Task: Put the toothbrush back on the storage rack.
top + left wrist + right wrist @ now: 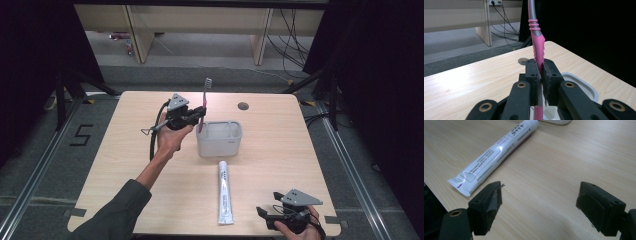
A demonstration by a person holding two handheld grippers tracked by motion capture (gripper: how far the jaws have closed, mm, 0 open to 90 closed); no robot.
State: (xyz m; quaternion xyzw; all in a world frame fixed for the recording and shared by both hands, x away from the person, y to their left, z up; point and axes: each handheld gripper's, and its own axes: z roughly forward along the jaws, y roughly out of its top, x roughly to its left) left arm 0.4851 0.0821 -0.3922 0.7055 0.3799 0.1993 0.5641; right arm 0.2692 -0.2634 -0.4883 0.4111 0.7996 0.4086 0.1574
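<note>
One toothbrush [538,48] stands upright, clamped in left tongs [540,71].

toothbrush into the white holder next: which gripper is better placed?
Left. The left gripper is shut on the toothbrush, upright at the white holder. The right gripper sits open at the near table edge, beside the toothpaste tube.

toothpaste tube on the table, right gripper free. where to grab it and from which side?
Probably mid-body, from above, jaws across its narrow width. The toothpaste tube lies flat, pointing away from the person, cap end towards the white holder and flat crimped end near the table edge. The body is rounder and fuller than the thin crimp. The right gripper sits open just right of it.
</note>
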